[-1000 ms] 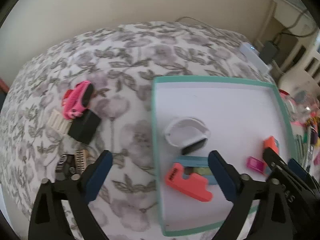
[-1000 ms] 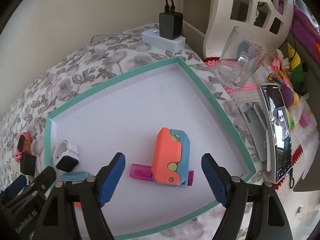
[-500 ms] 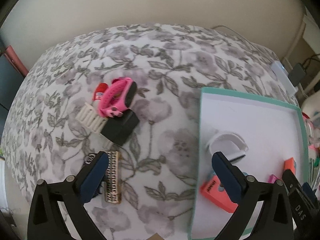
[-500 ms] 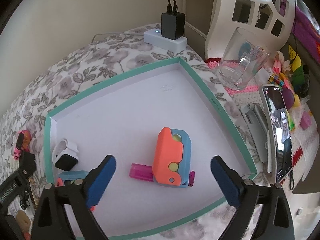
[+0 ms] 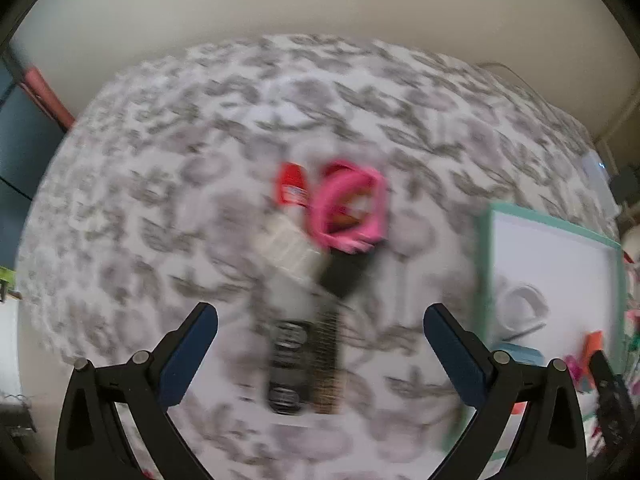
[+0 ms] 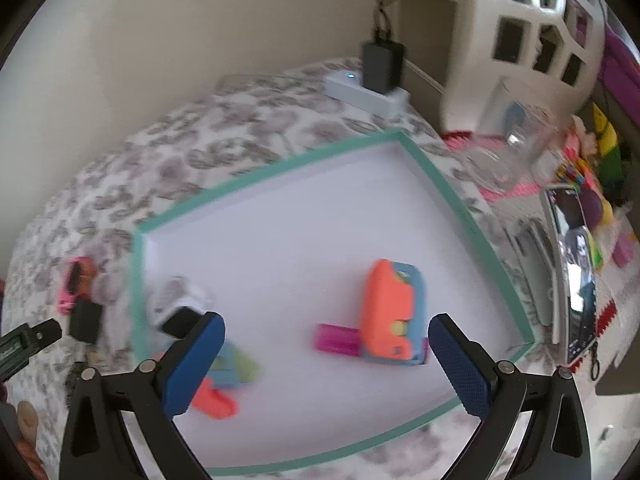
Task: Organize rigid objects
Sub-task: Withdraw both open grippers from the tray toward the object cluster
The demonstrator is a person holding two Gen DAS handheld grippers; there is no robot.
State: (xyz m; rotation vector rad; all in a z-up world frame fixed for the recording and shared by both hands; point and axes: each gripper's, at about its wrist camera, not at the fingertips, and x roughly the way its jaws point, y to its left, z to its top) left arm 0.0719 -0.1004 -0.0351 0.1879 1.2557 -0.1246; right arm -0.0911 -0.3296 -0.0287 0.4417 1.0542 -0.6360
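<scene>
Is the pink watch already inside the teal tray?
No, the pink watch lies on the floral cloth, outside the tray's rim in the right wrist view.

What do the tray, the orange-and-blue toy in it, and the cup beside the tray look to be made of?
Tray: probably cardboard, matte; thin teal walls with a flat white floor, like a box lid. Orange-and-blue toy: moulded plastic, smooth with a slight sheen and rounded edges. Cup: clear glass or clear plastic; you can see through it, but blur leaves which open.
</scene>
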